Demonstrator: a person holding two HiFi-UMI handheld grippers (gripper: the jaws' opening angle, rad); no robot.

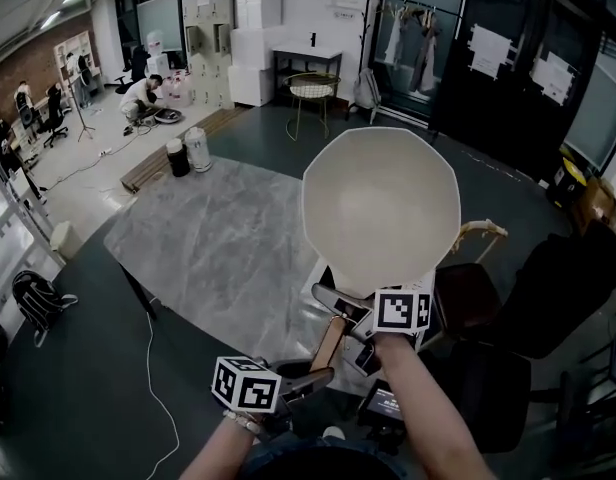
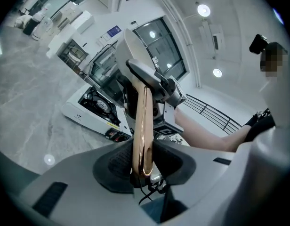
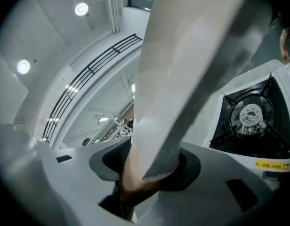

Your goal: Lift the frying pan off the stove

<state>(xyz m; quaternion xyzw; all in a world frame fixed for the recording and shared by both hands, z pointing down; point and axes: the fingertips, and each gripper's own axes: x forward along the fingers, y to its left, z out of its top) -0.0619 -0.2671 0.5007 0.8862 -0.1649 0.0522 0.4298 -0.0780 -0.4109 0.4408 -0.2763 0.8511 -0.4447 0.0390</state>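
Already lifted: frying pan [image 1: 380,203] was airborne, clear above stove [image 3: 251,119], tilted up. Left tool [image 2: 142,168] and right tool [image 3: 149,166] both clenched its handle [image 2: 144,126]. Nothing left but hold.

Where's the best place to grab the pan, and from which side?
By the handle, from the near side: it juts long and narrow from the pan toward the person. The left tongs clamp its end, the right tongs its root.
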